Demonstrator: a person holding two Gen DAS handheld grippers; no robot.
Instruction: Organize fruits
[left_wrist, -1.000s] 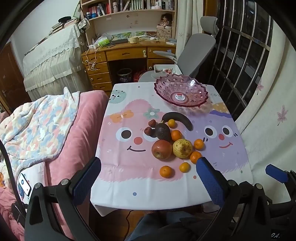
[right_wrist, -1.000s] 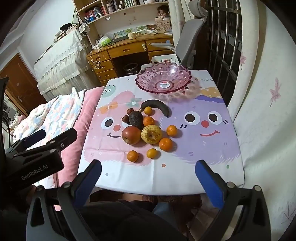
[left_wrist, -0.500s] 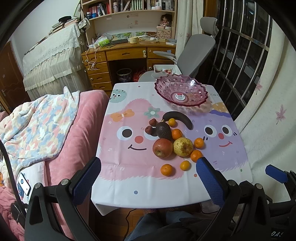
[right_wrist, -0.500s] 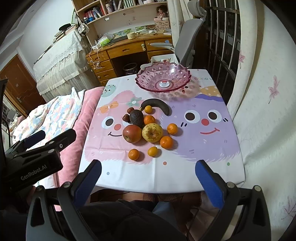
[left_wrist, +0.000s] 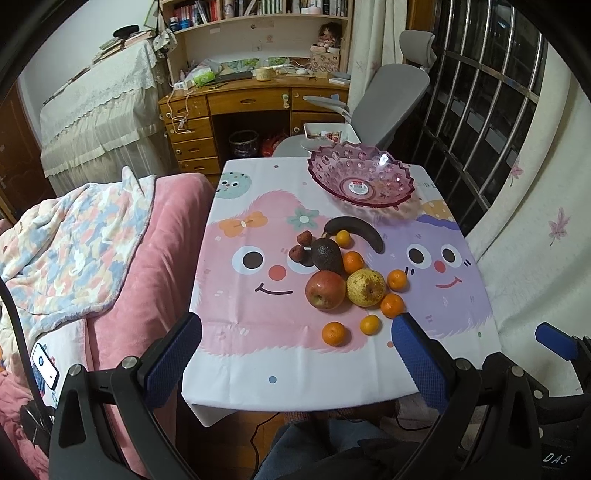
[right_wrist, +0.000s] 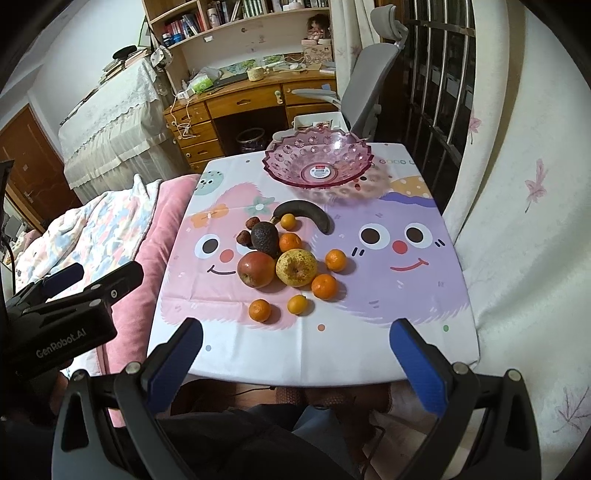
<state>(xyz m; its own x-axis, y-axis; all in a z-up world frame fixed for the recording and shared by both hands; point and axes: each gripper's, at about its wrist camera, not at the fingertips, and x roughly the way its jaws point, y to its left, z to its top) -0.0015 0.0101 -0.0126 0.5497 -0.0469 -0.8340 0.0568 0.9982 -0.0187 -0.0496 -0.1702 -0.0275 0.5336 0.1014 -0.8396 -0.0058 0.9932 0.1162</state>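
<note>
A cluster of fruit lies mid-table: a red apple (left_wrist: 325, 290) (right_wrist: 256, 269), a yellow pear (left_wrist: 365, 287) (right_wrist: 296, 267), a dark avocado (left_wrist: 326, 254) (right_wrist: 265, 238), a black banana (left_wrist: 356, 230) (right_wrist: 306, 214), two small dark red fruits (left_wrist: 300, 245), and several tangerines (left_wrist: 334, 333) (right_wrist: 259, 310). An empty pink glass bowl (left_wrist: 361, 179) (right_wrist: 317, 160) stands at the table's far side. My left gripper (left_wrist: 295, 354) and right gripper (right_wrist: 295, 356) are both open and empty, held above the table's near edge, short of the fruit.
The table (left_wrist: 236, 373) has a cartoon-face cloth. A pink bed with a patterned blanket (left_wrist: 74, 251) lies to the left. A grey office chair (left_wrist: 384, 107) and wooden desk (left_wrist: 251, 107) stand behind. A curtain (right_wrist: 517, 221) hangs on the right. The left gripper's body (right_wrist: 62, 325) shows in the right view.
Both grippers have drifted slightly toward the table; the fruit sits a little nearer in both views. Jaws remain open. No fruit has moved.
</note>
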